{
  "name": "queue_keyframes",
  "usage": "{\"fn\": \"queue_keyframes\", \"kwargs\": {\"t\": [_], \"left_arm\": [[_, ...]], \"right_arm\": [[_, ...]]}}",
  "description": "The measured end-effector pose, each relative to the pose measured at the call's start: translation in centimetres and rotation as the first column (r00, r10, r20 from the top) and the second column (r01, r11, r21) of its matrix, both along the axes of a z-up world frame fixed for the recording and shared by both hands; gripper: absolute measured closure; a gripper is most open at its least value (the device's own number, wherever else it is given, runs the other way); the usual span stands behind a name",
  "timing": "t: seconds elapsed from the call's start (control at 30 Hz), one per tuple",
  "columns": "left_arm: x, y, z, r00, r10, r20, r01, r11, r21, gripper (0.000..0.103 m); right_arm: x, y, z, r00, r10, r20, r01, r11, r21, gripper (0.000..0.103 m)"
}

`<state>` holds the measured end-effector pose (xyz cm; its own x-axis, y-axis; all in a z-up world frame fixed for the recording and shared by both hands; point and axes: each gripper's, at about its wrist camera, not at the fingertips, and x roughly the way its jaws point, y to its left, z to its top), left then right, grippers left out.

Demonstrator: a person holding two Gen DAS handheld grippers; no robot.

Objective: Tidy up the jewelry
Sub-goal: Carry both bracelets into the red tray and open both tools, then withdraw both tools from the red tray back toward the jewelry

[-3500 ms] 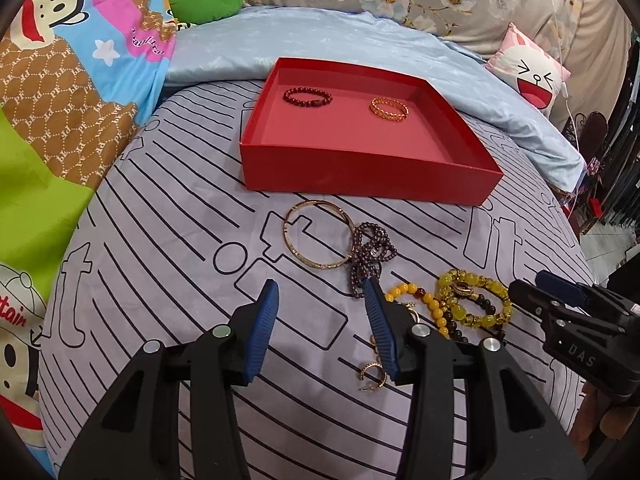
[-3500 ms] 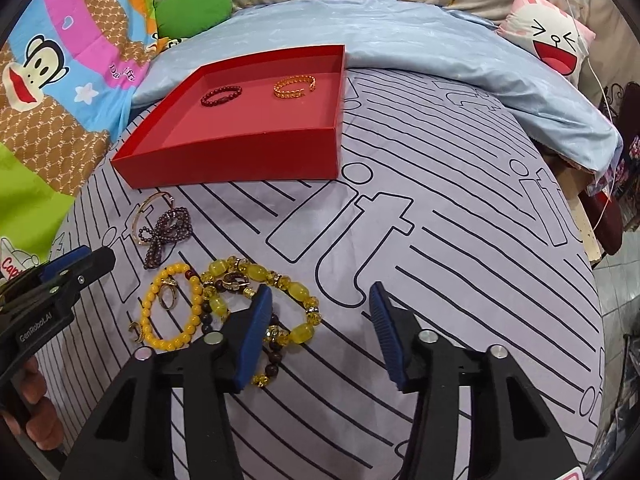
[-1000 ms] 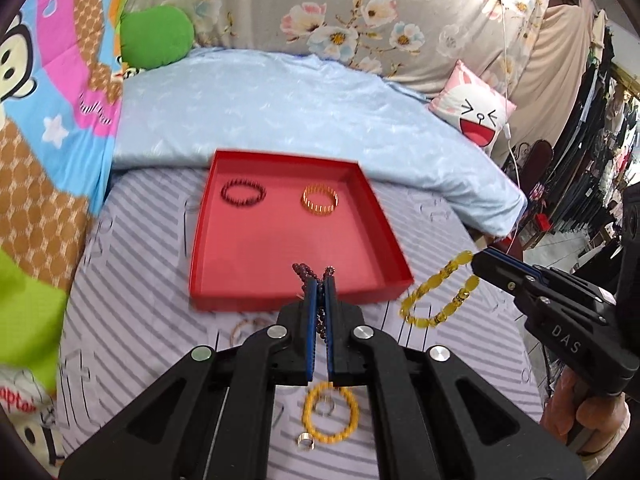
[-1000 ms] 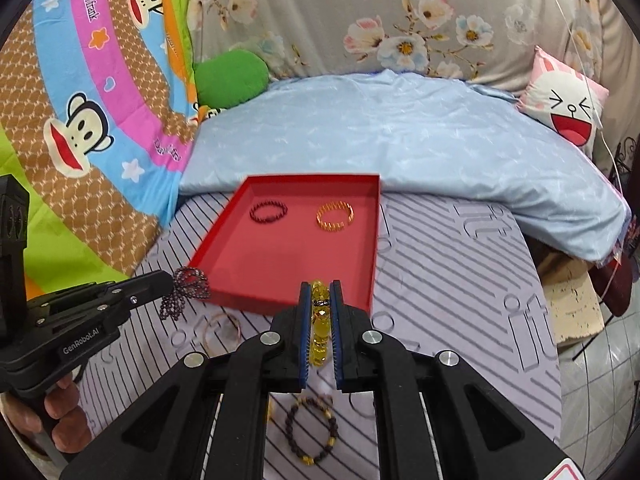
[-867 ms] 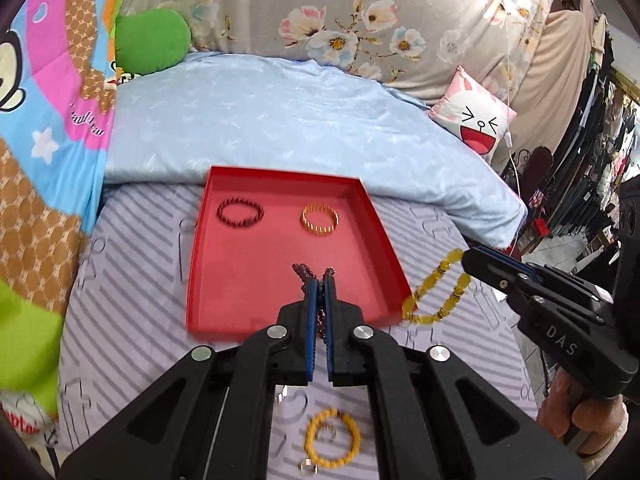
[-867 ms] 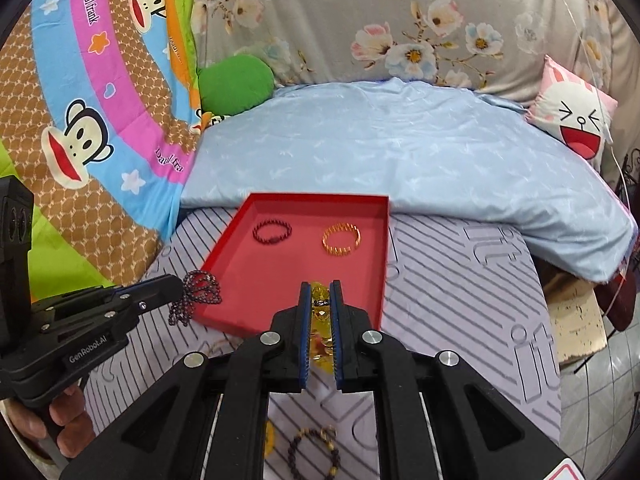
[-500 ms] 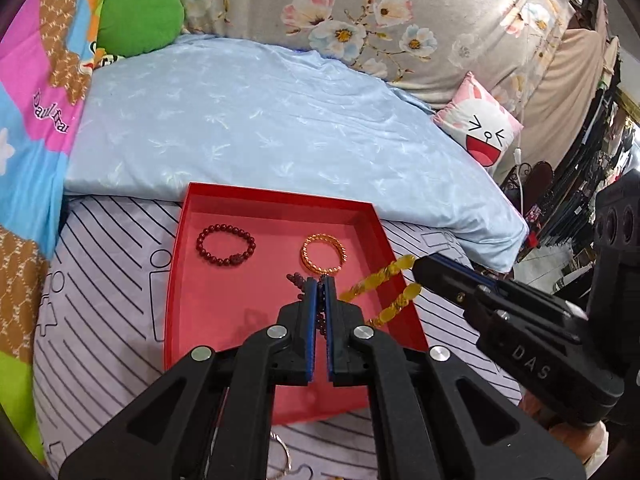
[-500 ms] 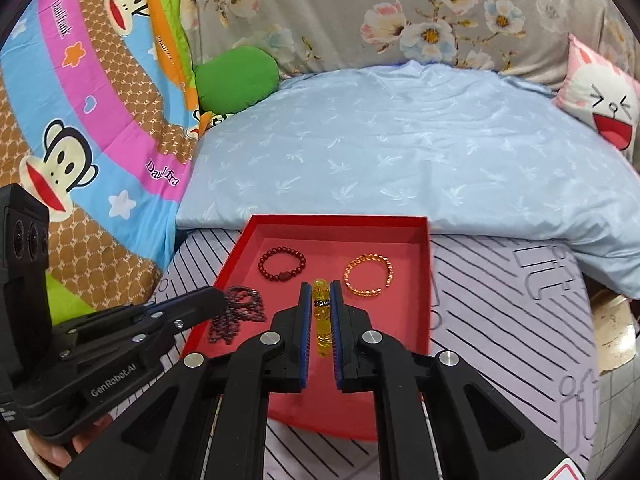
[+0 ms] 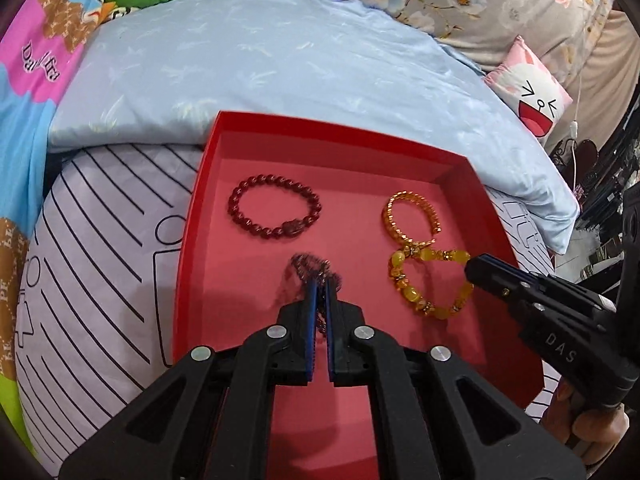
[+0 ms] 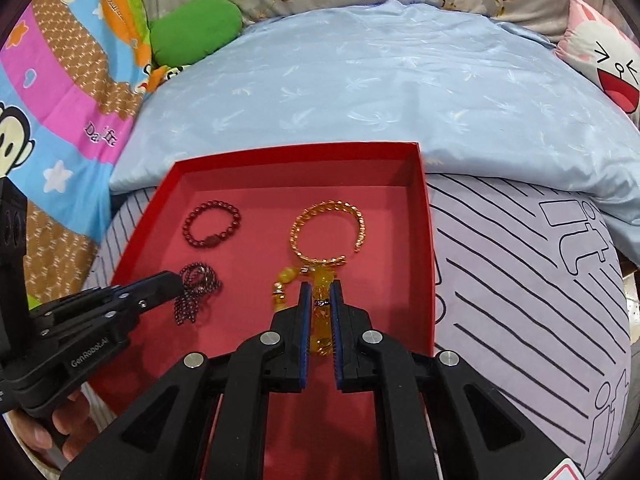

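A red tray [image 9: 199,184] [image 10: 426,216] lies on the striped bedsheet. In it lie a dark red bead bracelet [image 9: 274,212] [image 10: 212,223] and a gold bangle [image 9: 410,218] [image 10: 328,230]. My left gripper [image 9: 319,289] [image 10: 176,285] is shut on a dark bead chain [image 9: 310,268] [image 10: 194,294], low over the tray floor. My right gripper [image 10: 320,289] [image 9: 474,270] is shut on a yellow bead bracelet [image 9: 428,280] [image 10: 320,304], whose free end rests on the tray just below the bangle.
A light blue quilt [image 9: 280,56] lies bunched behind the tray. A green cushion [image 10: 196,30] and a pink cat pillow [image 9: 528,92] lie farther back. The striped grey sheet [image 10: 520,280] spreads on both sides of the tray.
Both grippers have moved forward and down from above the sheet into the tray, carrying the chain and the yellow bracelet. The jaws now stand slightly apart, still around the jewelry.
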<state>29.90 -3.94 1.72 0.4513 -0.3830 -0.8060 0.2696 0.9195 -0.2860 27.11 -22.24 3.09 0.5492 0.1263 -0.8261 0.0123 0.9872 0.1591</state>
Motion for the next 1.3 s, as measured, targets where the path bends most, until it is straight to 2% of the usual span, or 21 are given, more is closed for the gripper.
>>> {"fn": "queue_keyframes", "kwargs": {"t": [0.13, 0.2, 0.27, 0.33, 0.37, 0.47, 0.83, 1.3], "left_arm": [[0.2, -0.1, -0.2, 1.000, 0.015, 0.022, -0.016, 0.999, 0.035, 0.099], [0.1, -0.2, 0.0, 0.999, 0.022, 0.040, -0.024, 0.998, 0.062, 0.091], [0.0, -0.3, 0.3, 0.998, 0.022, 0.063, -0.028, 0.996, 0.084, 0.074], [-0.2, -0.4, 0.7, 0.995, 0.029, 0.096, -0.039, 0.994, 0.106, 0.065], [-0.4, -0.5, 0.9, 0.994, 0.024, 0.111, -0.037, 0.993, 0.116, 0.065], [-0.7, -0.9, 1.3, 0.992, 0.014, 0.126, -0.030, 0.991, 0.133, 0.066], [-3.6, -1.9, 4.2, 0.982, 0.003, 0.190, -0.038, 0.983, 0.177, 0.066], [-9.8, -1.8, 7.5, 0.973, -0.004, 0.232, -0.043, 0.980, 0.197, 0.066]], "right_arm": [[0.4, 0.5, -0.6, 1.000, 0.013, -0.007, -0.013, 0.999, -0.038, 0.094], [0.3, 0.8, -0.8, 1.000, 0.018, 0.000, -0.018, 0.998, -0.054, 0.094], [0.2, 1.0, -0.8, 1.000, 0.019, 0.004, -0.018, 0.998, -0.065, 0.087], [-0.1, 1.3, -0.4, 1.000, 0.023, 0.021, -0.021, 0.997, -0.071, 0.079], [-0.3, 1.4, -0.1, 0.999, 0.024, 0.033, -0.021, 0.997, -0.075, 0.074], [-0.8, 1.7, 0.8, 0.998, 0.031, 0.055, -0.027, 0.996, -0.084, 0.071], [-3.7, 2.2, 3.8, 0.994, 0.034, 0.099, -0.028, 0.998, -0.059, 0.071], [-10.4, 2.4, 7.1, 0.989, 0.029, 0.142, -0.025, 0.999, -0.032, 0.071]]}}
